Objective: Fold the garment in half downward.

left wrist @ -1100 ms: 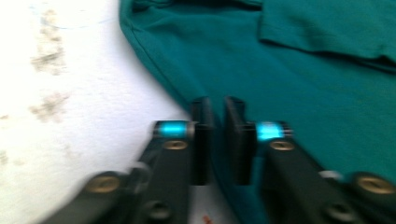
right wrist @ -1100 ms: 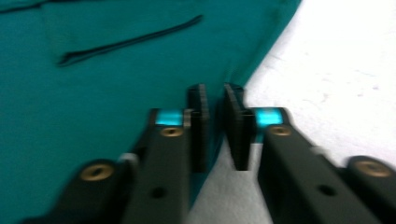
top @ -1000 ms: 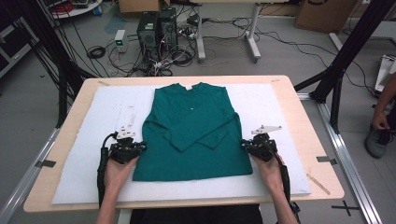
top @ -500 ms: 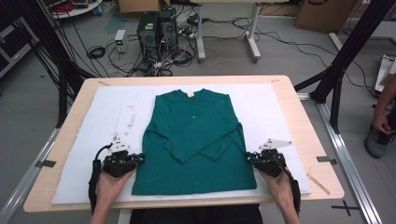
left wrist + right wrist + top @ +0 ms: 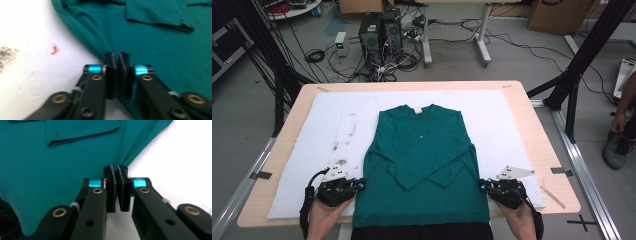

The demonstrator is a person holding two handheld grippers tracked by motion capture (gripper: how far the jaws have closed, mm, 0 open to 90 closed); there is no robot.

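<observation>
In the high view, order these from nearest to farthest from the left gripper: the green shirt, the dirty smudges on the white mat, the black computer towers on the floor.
From the left gripper:
1. Green shirt, right beside its jaws.
2. Dirty smudges, on the white mat, farther up.
3. Black computer towers, on the floor past the table's far edge.

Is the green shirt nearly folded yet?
Partly. The shirt lies flat on the white mat with both sleeves already crossed over its front. The left gripper and right gripper sit at its side edges near the hem, jaws almost shut. The body itself isn't folded yet.
</observation>
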